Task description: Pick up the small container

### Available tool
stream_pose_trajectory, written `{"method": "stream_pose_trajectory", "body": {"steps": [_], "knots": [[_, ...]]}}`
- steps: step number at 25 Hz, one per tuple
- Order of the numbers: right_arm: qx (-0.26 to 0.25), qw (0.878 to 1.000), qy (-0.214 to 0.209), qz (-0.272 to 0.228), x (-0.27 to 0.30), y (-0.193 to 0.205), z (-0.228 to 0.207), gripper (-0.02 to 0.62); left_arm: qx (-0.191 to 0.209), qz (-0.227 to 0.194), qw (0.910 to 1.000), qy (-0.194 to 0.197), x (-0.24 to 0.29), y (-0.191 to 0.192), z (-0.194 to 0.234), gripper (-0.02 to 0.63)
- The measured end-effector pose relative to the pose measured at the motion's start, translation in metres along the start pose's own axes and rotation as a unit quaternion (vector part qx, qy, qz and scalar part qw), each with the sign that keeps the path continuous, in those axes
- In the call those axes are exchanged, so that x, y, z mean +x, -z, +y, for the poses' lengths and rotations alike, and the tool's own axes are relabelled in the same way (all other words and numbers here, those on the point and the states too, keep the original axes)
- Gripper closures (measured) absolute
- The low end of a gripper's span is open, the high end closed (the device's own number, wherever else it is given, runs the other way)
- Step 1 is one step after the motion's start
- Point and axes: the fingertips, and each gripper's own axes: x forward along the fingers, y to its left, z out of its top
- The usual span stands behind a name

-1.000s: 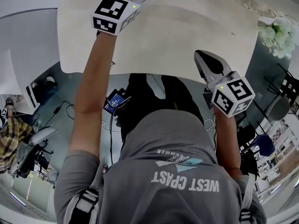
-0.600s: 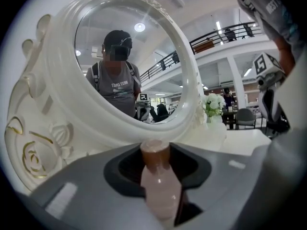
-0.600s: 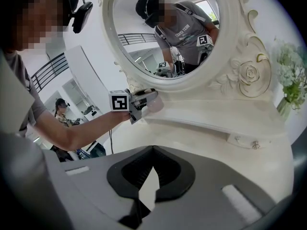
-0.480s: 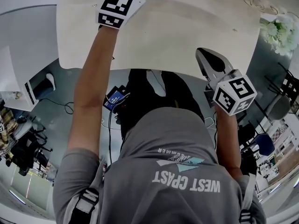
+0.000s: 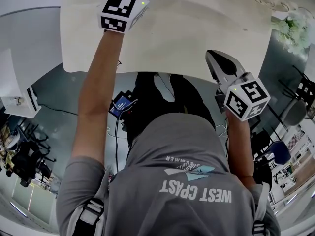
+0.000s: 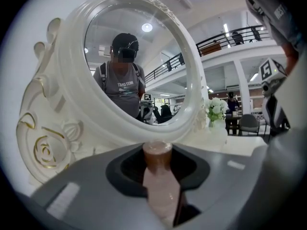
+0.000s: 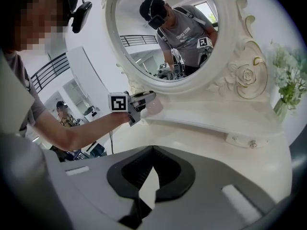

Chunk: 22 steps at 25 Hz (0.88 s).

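The left arm has reached slightly farther across the table (image 5: 197,38) than a second ago; the right gripper has hardly shifted. The small container (image 6: 159,181), a pinkish bottle, stands upright at the foot of the mirror (image 6: 72,80), between the closing jaws of the left gripper (image 7: 147,99). A dark slit beside it suggests they do not press yet. The right gripper (image 7: 149,188) hangs by the table's near edge, jaws together and empty, probably kept clear. The mirror frame blocks the way ahead; there is free room above and back toward the person.
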Motion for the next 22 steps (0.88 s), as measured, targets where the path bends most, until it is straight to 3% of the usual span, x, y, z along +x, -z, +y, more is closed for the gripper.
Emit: {"method": "stream_pose_trajectory", "body": {"steps": [9,22], "knots": [[-0.013,1.000,-0.008,-0.026,-0.011,-0.019,0.004,0.594,0.016,-0.011,0.9997,0.014,-0.021,-0.038,-0.016,0.494],[-0.049,0.996,-0.020,-0.072,-0.029,-0.058,0.025,0.594,0.038,-0.016,0.9990,0.020,-0.096,-0.099,-0.033,0.494]]}}
